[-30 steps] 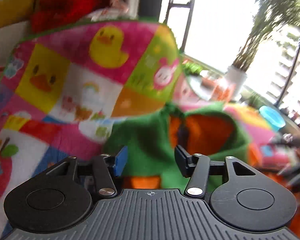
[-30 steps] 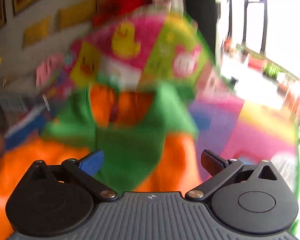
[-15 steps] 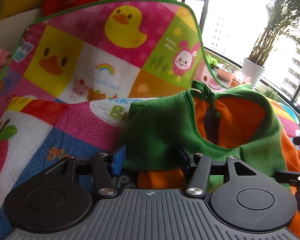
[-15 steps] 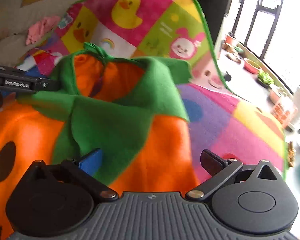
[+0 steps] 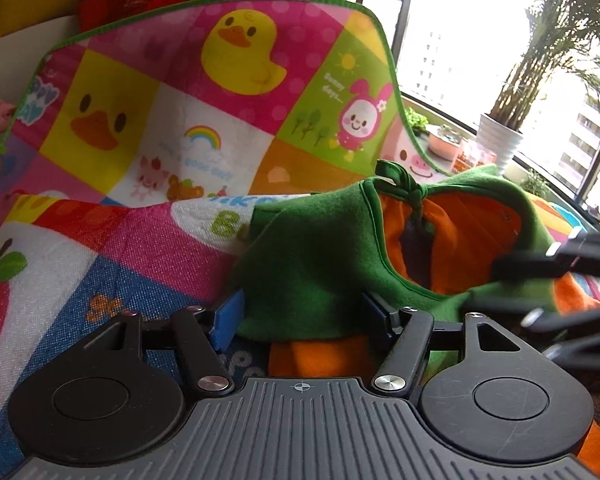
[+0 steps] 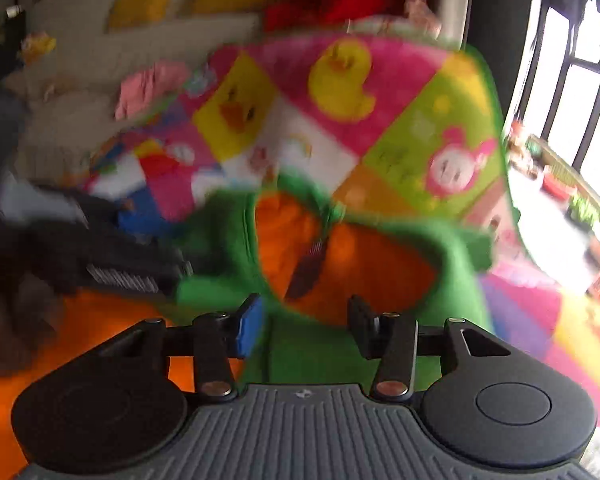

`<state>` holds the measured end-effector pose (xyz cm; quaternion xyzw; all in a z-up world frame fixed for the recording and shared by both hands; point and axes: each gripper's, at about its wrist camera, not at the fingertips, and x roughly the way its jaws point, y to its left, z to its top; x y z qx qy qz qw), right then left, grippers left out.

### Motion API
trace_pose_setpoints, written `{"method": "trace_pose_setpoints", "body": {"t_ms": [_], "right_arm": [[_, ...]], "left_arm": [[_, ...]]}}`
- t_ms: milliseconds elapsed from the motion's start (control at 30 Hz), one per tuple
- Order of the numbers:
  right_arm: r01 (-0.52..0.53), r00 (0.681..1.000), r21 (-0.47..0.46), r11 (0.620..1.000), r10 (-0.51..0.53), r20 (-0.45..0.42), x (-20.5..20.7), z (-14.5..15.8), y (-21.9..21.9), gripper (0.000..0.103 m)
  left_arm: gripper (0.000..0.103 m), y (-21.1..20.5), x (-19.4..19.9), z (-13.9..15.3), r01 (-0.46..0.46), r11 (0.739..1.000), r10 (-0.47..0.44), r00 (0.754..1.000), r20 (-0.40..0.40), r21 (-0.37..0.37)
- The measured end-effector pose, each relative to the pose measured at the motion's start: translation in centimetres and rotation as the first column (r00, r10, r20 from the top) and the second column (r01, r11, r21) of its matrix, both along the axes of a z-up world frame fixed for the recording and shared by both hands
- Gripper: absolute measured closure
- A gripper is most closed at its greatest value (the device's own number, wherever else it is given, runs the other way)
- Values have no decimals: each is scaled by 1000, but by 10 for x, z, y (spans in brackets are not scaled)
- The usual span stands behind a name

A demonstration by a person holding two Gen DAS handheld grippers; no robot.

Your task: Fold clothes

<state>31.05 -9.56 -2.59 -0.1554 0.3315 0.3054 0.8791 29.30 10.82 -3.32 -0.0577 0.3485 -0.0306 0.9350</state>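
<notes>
Both grippers at the collar of the green-and-orange garment on the play mat.

Our left gripper [image 5: 298,314] has its fingers [image 5: 228,318] apart and opening, with a fold of the garment [image 5: 312,268] lying between them; the pads do not press it. Our right gripper [image 6: 302,328] is closing, its fingers [image 6: 249,330] part way in, green cloth of the garment [image 6: 228,240] between them (the view is blurred, so we cannot tell whether the pads touch it yet). The garment lies spread on the mat [image 5: 148,128], collar open toward the mat's raised far edge, orange lining showing inside. In the left view the right gripper shows at the right edge, at the collar's far side. A potted plant [image 5: 500,140] stands by the window.
</notes>
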Motion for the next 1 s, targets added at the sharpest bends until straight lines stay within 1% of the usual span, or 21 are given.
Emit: {"method": "trace_pose_setpoints", "body": {"t_ms": [33, 100, 133, 200, 300, 367, 400, 433, 500, 533, 567, 633, 667, 700, 767, 800, 833, 867, 933, 1000], "right_arm": [[3, 1000, -25, 1000, -3, -24, 2, -5, 0, 58], [-21, 1000, -42, 999, 20, -6, -7, -5, -10, 58], [-18, 1000, -66, 998, 19, 16, -13, -1, -15, 58], [1, 998, -78, 997, 4, 61, -22, 8, -31, 57], [50, 993, -70, 996, -42, 110, -28, 20, -53, 58], [93, 988, -47, 995, -86, 131, -24, 26, -64, 62], [113, 985, -33, 993, -107, 137, -20, 29, -69, 62], [131, 983, -12, 991, -128, 129, -12, 31, -71, 62], [166, 981, 40, 985, -169, 91, 8, 33, -73, 62], [166, 983, 51, 985, -169, 68, 15, 29, -69, 63], [165, 985, 62, 984, -168, 45, 23, 26, -65, 70], [154, 988, 77, 985, -156, 15, 37, 20, -54, 78], [144, 989, 82, 986, -146, 23, 42, 19, -45, 78], [142, 988, 74, 987, -146, 48, 48, 17, -36, 78], [165, 982, 44, 985, -168, 87, 64, 13, -23, 78], [178, 981, 30, 984, -180, 69, 74, 10, -20, 78], [191, 980, 18, 981, -191, 48, 83, 6, -19, 77], [198, 979, 5, 980, -198, 44, 86, 5, -19, 72], [175, 981, 33, 984, -177, 78, 75, 18, -25, 70], [149, 981, 61, 987, -155, 113, 64, 32, -31, 69]], "left_arm": [[34, 1, 0, 0, 4, 1000, -4, 1000, -2, 0], [34, 2, 2, 1, 5, 1000, -5, 1000, -10, 1], [35, 2, 3, 3, -5, 1000, 5, 1000, -18, 2], [36, 3, 5, 10, -33, 999, 33, 999, -33, -13], [40, 6, 1, 27, 1, 995, -1, 1000, -1, -103], [42, 4, 0, 35, 35, 990, -35, 999, 5, -138], [42, 2, 1, 36, 52, 987, -52, 999, 0, -150], [42, -1, 4, 36, 59, 988, -61, 998, -8, -145], [47, -7, 10, 33, 72, 989, -76, 997, -25, -129], [55, -11, 15, 29, 69, 993, -73, 997, -34, -99], [65, -11, 21, 26, 66, 995, -69, 997, -39, -71], [74, -13, 33, 19, 59, 998, -60, 997, -49, -14], [75, -13, 39, 16, 53, 998, -52, 997, -50, 18], [75, -10, 44, 16, 36, 998, -34, 998, -44, 52], [74, -1, 51, 16, 1, 997, 2, 999, -46, 79], [73, 3, 55, 16, -16, 996, 20, 999, -47, 93], [68, 8, 56, 17, -31, 995, 36, 998, -46, 98], [66, 13, 51, 20, -42, 996, 46, 998, -44, 80], [65, 24, 42, 25, -63, 997, 65, 997, -39, 41], [61, 34, 34, 30, -76, 997, 75, 997, -34, -24]]}}
